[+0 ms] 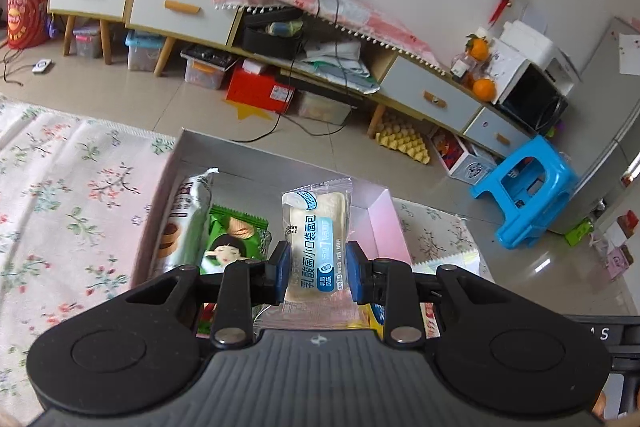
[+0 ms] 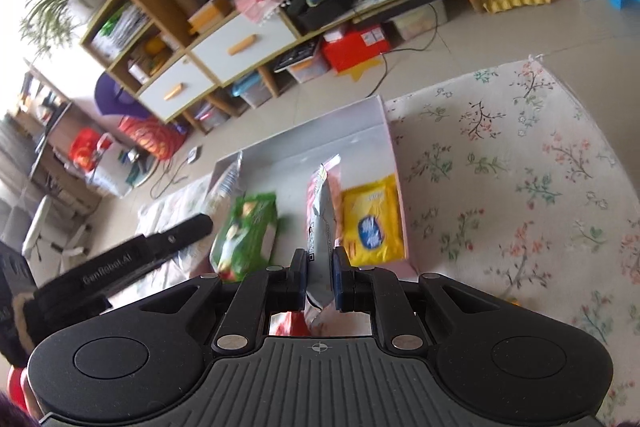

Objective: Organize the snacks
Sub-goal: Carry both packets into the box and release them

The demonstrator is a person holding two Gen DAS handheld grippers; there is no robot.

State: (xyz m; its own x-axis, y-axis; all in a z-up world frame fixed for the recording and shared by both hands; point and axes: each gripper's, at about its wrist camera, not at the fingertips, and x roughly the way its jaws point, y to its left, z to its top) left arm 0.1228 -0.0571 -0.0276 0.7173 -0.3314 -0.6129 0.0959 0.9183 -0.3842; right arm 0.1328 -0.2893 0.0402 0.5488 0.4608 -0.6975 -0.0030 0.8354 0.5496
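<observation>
My left gripper [image 1: 317,277] is shut on a clear-wrapped bread packet [image 1: 316,235] with blue print, held upright over the open white box [image 1: 188,155]. Inside the box lie a tall biscuit pack [image 1: 185,219] and a green snack packet [image 1: 232,243]. In the right wrist view my right gripper [image 2: 320,277] is shut on a thin red-and-silver snack bag [image 2: 322,203], held edge-on above the same box [image 2: 320,131]. A yellow packet [image 2: 372,223] lies at the box's right side, the green packet [image 2: 246,231] at its left. The left gripper's black body [image 2: 132,259] shows at the left.
The box sits on a floral cloth [image 1: 60,187] [image 2: 520,187] near its far edge. Beyond lie tiled floor, a long low cabinet [image 1: 180,7] with storage bins under it, cables, a red box [image 1: 260,89] and a blue plastic stool [image 1: 528,187].
</observation>
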